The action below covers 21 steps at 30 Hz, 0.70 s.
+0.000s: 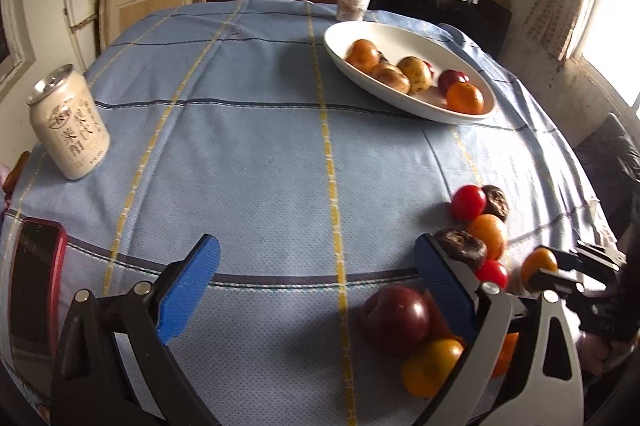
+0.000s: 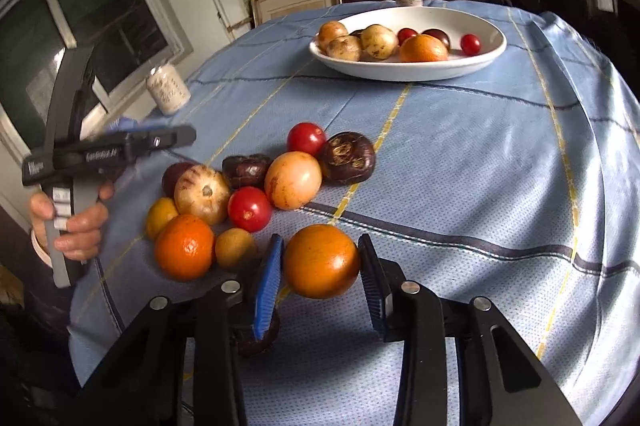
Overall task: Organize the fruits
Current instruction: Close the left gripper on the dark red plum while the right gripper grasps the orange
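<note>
My right gripper is shut on a round orange fruit, with a blue pad pressed against each side, just above the blue checked cloth. The left wrist view shows that same fruit at the far right. To its left lies a pile of loose fruit: red tomatoes, oranges, pale and dark brown ones. My left gripper is open above the cloth with nothing between its pads. A dark red fruit lies by its right finger. A white oval bowl at the back holds several fruits.
A pale drink can stands at the left. A red phone lies at the near left edge, and a paper cup stands behind the bowl. A hand grips the left gripper's handle. Shelves and a window surround the table.
</note>
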### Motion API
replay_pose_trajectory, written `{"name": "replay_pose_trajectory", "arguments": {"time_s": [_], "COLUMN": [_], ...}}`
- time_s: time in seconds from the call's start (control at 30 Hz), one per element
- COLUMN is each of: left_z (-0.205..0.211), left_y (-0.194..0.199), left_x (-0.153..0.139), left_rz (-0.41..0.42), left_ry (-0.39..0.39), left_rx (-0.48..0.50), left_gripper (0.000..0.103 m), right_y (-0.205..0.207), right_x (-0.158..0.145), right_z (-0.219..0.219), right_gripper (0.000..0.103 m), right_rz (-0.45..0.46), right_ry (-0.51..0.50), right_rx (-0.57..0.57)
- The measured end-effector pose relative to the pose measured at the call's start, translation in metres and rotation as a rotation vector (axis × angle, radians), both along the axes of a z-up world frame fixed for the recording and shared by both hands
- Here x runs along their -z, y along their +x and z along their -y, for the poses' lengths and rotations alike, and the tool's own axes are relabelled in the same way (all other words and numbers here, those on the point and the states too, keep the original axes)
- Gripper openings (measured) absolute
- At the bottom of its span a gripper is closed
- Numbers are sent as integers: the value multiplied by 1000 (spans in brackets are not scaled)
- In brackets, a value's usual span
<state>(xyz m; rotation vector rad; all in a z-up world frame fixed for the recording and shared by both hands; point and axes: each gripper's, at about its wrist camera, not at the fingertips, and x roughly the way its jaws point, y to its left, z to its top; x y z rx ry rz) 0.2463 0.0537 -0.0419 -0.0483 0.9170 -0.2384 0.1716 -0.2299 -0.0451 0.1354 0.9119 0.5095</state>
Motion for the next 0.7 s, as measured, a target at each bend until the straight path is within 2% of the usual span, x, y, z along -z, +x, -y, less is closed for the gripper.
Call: {"name": "replay_pose_trajectory", "arguments": {"time_s": [0.2,0.3,0.5,0.63,0.7], "left_z": [3,-6,-12,1,0], "left_y": [-15,-22,-28,-27,-23], "left_x": [3,1,2,11,16], "left_rz": [-12,-3,-36,-71,-94], "left_ry": [-13,-56,-171,-113,-119], "left_rx": [153,177,254,273,262], "left_gripper": [63,55,54,54,56], "right_y": [4,3,3,3,4], "right_x": [4,4,4,3,4], "right_z": [7,6,7,7,7], "right_gripper": [39,39,39,39,39], "right_rz": [-27,-25,-27,-28,-31], "right_ry": [32,32,32,31,31], "right_rx": [34,31,32,31,32]}}
